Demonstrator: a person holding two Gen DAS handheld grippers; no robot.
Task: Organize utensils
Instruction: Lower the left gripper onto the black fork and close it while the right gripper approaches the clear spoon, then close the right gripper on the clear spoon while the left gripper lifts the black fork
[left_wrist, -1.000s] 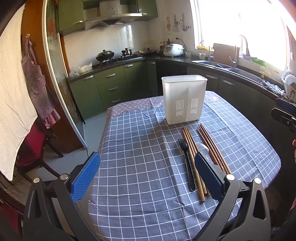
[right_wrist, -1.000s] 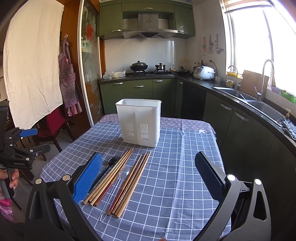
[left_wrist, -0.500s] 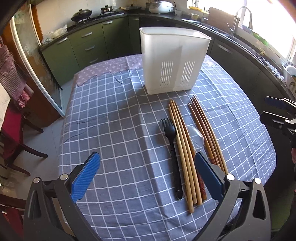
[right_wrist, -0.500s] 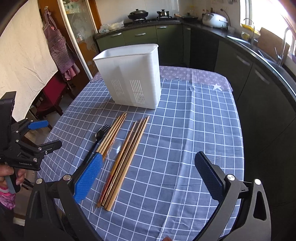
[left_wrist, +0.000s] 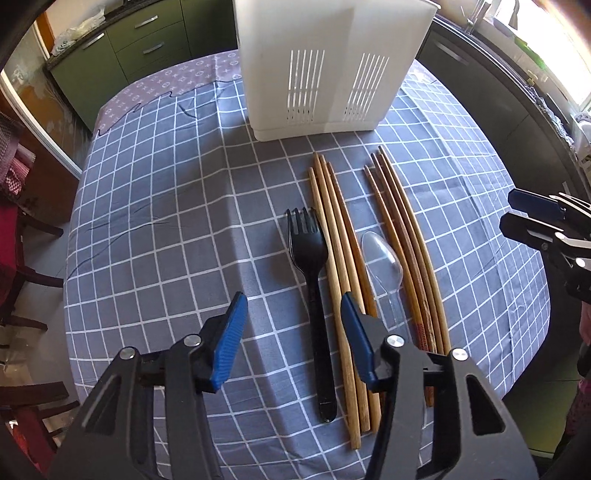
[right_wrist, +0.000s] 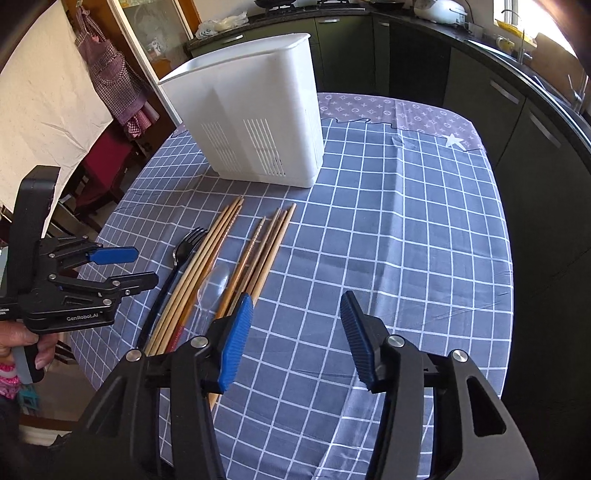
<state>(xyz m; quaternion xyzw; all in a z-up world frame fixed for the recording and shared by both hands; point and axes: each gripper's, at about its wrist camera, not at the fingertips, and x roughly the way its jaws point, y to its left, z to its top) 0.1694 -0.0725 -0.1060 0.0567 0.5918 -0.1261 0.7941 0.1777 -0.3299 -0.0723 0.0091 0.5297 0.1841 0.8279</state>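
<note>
A black fork (left_wrist: 310, 258), a bundle of light chopsticks (left_wrist: 332, 240), a clear plastic spoon (left_wrist: 384, 266) and a darker bundle of chopsticks (left_wrist: 402, 240) lie side by side on the checked cloth. A white slotted utensil holder (left_wrist: 332, 66) stands behind them. My left gripper (left_wrist: 292, 306) hovers over the fork's handle. Its jaws are closing, and its blue pads are clear of the fork. My right gripper (right_wrist: 295, 306) is closing over bare cloth, just right of the chopsticks (right_wrist: 266, 247). From this side the fork (right_wrist: 184, 247), spoon (right_wrist: 214, 284) and holder (right_wrist: 251, 122) are visible too.
The table (right_wrist: 424, 229) carries a blue-grey checked cloth. Green kitchen cabinets (left_wrist: 147, 40) and a dark counter (right_wrist: 517, 74) stand behind and to the right. A red chair (right_wrist: 107, 155) stands off the left side. A hand (right_wrist: 22, 343) holds the left gripper (right_wrist: 146, 266).
Both grippers have come down and tipped toward the table, closer to the utensils. Their jaws have narrowed from wide open to about half.
</note>
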